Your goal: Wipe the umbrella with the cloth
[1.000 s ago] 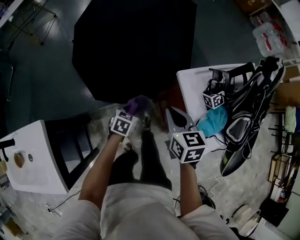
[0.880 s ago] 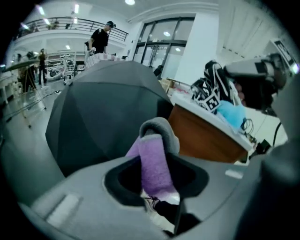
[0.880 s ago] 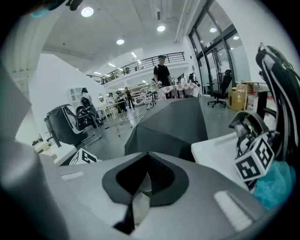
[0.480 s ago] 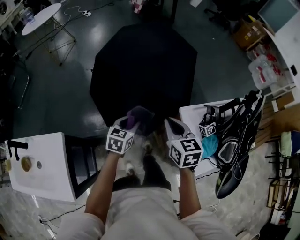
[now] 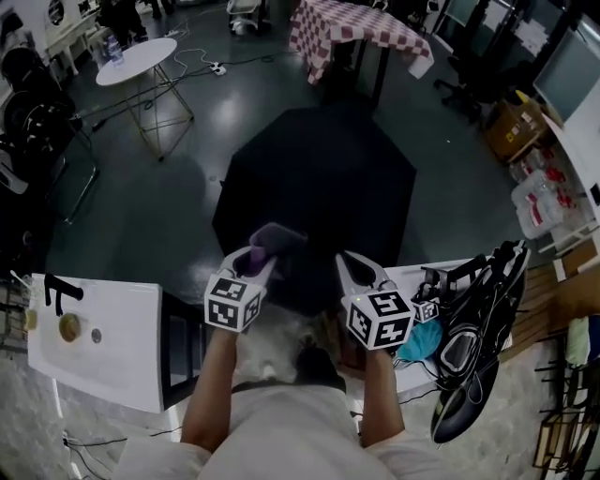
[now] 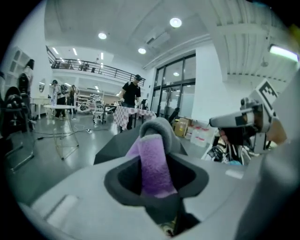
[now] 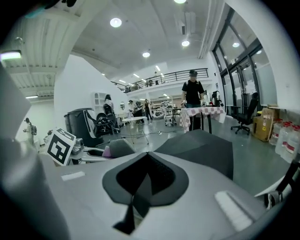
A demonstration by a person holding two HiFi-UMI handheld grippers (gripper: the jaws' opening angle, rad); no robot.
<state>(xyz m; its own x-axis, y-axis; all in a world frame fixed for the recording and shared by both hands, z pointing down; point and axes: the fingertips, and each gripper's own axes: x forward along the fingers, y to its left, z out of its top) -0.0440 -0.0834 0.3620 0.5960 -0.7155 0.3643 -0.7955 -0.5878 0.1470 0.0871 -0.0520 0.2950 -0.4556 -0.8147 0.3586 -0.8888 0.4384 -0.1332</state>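
Two grippers are held out side by side ahead of the person's torso, on forearms that reach forward roughly parallel, with the marker cubes facing up. The left gripper [image 5: 265,247] has its jaws clamped on a folded purple cloth [image 6: 152,164], which stands up between them and curls over their tips. The right gripper [image 5: 351,262] has its jaws pressed together at a point, with nothing between them.

Both grippers point toward the umbrella [image 5: 319,183]. It is black and open and sits canopy-up on the dark, glossy floor [image 5: 122,187] just ahead of the person. From the head view the cloth overlaps the canopy's near edge, but whether it touches the fabric cannot be told.

A white table [image 5: 112,356] stands at the person's left. A second white table [image 5: 409,278] at the right carries black strapped bags [image 5: 473,328] and a teal rag [image 5: 420,342]. Farther off are a round white table [image 5: 139,62] and a table with a checked cover [image 5: 361,28]. A person in dark clothes [image 7: 193,96] stands beside the checked one. The ceiling is high and white, with round lights.
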